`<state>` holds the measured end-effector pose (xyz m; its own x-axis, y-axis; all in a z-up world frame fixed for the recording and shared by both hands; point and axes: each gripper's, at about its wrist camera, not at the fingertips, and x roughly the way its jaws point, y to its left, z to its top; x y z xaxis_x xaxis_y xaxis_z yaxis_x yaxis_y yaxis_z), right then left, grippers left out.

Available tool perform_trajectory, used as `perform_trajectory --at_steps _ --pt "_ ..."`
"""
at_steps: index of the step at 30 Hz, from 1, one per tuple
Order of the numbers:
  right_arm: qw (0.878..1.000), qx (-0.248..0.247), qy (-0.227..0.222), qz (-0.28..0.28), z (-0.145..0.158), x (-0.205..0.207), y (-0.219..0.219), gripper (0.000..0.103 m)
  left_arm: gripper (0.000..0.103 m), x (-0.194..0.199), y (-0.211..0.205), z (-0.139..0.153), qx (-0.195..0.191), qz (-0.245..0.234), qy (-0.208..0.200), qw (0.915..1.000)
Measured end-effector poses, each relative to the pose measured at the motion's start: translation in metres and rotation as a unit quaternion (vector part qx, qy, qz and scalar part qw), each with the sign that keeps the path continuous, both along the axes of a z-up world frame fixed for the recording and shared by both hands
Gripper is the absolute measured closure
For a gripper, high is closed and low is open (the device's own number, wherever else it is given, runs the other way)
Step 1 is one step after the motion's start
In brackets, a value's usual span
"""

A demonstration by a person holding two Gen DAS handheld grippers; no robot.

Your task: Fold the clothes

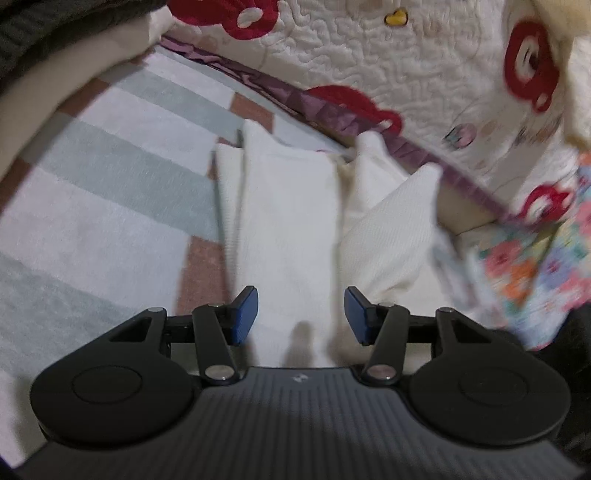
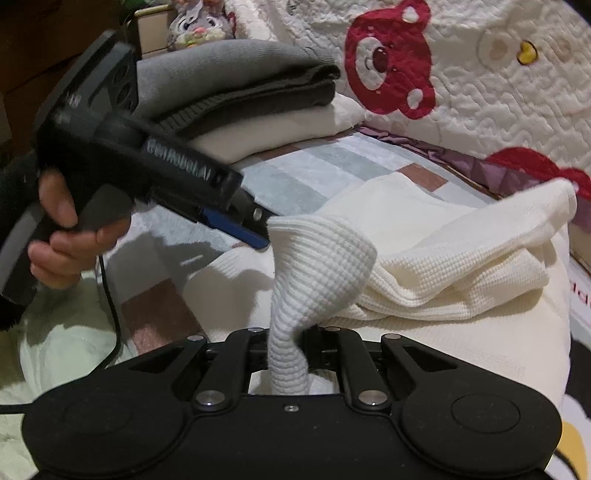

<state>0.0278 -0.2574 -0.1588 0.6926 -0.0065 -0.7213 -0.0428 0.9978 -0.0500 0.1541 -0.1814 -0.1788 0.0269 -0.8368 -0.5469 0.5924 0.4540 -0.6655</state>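
The white garment (image 2: pixel 436 266) lies rumpled on the striped sheet (image 2: pixel 332 162), just in front of the bear quilt (image 2: pixel 480 92). A twisted strand of it rises into the right gripper (image 2: pixel 290 347), whose fingers are clamped on it. The left gripper (image 1: pixel 301 314) hangs over a flat strip of the cloth, fingers apart, tips by the fabric's fold. The left hand (image 2: pixel 62 229) grasps its handle. Folded clothes (image 2: pixel 240 92) are stacked behind.

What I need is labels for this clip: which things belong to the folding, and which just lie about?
Job in hand:
white waffle-knit garment
right tool, shut on it
left tool, open over it
folded stack, probably already done

Lying about:
bear quilt
plush toy
checked sheet underneath
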Motion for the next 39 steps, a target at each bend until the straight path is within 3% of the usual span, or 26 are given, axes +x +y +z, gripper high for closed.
perform_trajectory --at_steps 5,8,15,18,21,23,28,31,34,35,36,37,38,39 --pt "1.0 -0.025 0.004 0.011 -0.002 0.002 0.01 0.084 0.052 -0.007 0.002 0.009 -0.047 -0.032 0.026 0.9981" --pt "0.999 -0.044 0.002 0.013 -0.003 0.002 0.017 0.084 0.05 -0.015 -0.007 0.003 -0.056 -0.067 0.032 0.9957" --pt "0.992 -0.112 0.006 0.056 -0.005 0.002 0.039 0.081 0.05 -0.021 -0.016 -0.004 -0.028 -0.077 0.017 0.9965" --pt "0.994 -0.087 -0.004 0.065 -0.003 -0.014 0.042 0.068 0.05 -0.021 -0.015 -0.007 -0.02 -0.078 0.017 0.9966" --pt "0.997 -0.039 -0.002 0.061 0.001 -0.018 0.029 0.069 0.049 -0.028 -0.021 -0.007 -0.02 -0.112 0.002 0.9935" --pt "0.998 -0.011 0.004 0.054 0.006 -0.014 0.021 0.075 0.049 -0.038 -0.028 -0.006 -0.004 -0.132 -0.027 0.9909" --pt "0.997 0.04 0.001 0.069 0.02 -0.034 0.01 0.075 0.048 -0.045 -0.032 -0.009 0.015 -0.129 -0.052 0.9902" --pt "0.998 0.062 -0.021 0.022 0.03 -0.066 -0.016 0.074 0.048 -0.046 -0.032 -0.009 0.015 -0.121 -0.056 0.991" --pt "0.995 0.057 -0.044 -0.07 0.042 -0.1 -0.051 0.068 0.048 -0.05 -0.041 -0.01 0.031 -0.111 -0.063 0.9913" --pt "0.992 0.054 -0.048 -0.103 0.044 -0.109 -0.063 0.061 0.051 -0.052 -0.046 -0.011 0.043 -0.11 -0.064 0.991" --pt "0.988 0.049 -0.05 -0.137 0.044 -0.116 -0.075 0.06 0.054 -0.053 -0.051 -0.01 0.054 -0.108 -0.066 0.9905" --pt "0.983 0.043 -0.052 -0.17 0.045 -0.123 -0.087 0.06 0.064 -0.055 -0.054 -0.006 0.062 -0.101 -0.077 0.99" --pt "0.979 0.037 -0.052 -0.194 0.045 -0.127 -0.096 0.06 0.091 -0.058 -0.058 -0.001 0.073 -0.098 -0.096 0.9879" --pt "0.976 0.03 -0.051 -0.212 0.044 -0.129 -0.103 0.06 0.095 -0.061 -0.06 0.004 0.081 -0.1 -0.12 0.9843"
